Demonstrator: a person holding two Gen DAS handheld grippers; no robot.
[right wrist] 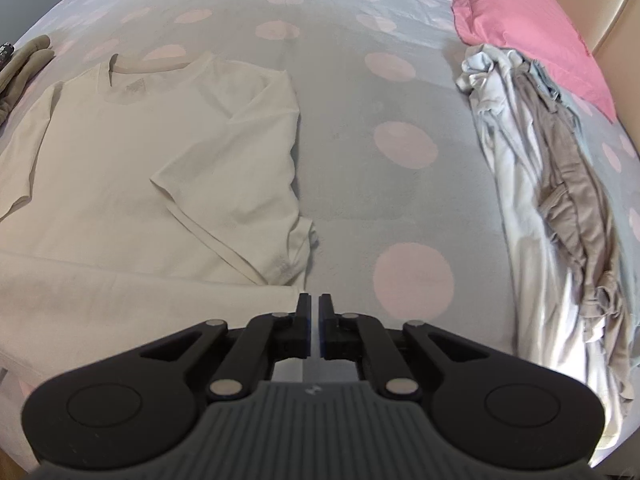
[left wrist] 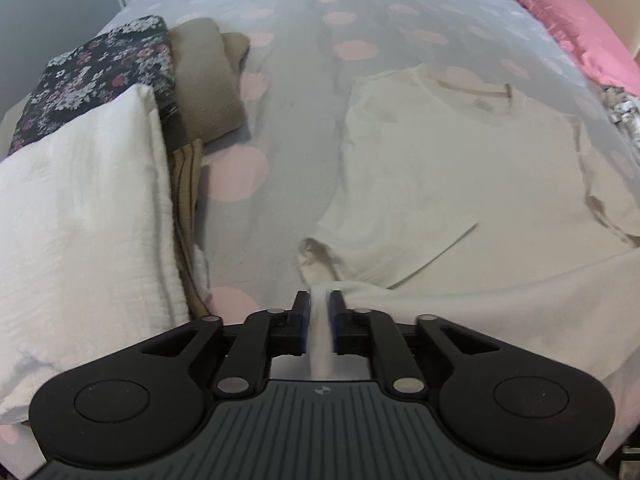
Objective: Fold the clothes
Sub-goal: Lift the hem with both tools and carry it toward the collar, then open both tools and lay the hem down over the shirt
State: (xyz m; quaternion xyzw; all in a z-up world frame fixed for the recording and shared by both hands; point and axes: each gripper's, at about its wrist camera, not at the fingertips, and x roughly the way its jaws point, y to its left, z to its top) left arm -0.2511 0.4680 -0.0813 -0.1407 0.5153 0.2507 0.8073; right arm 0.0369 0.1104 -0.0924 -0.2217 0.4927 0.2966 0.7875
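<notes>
A cream T-shirt lies flat on the bed, collar away from me, both sleeves folded inward. It also shows in the right wrist view. My left gripper is shut on the shirt's lower left hem corner; cloth runs between its fingers. My right gripper is shut at the shirt's lower right hem corner, with a thin strip of pale cloth between its fingers.
Folded clothes are stacked at the left: a white piece, a dark floral piece, tan pieces. A crumpled pile of grey and pale garments lies at the right. A pink pillow sits on the dotted grey sheet.
</notes>
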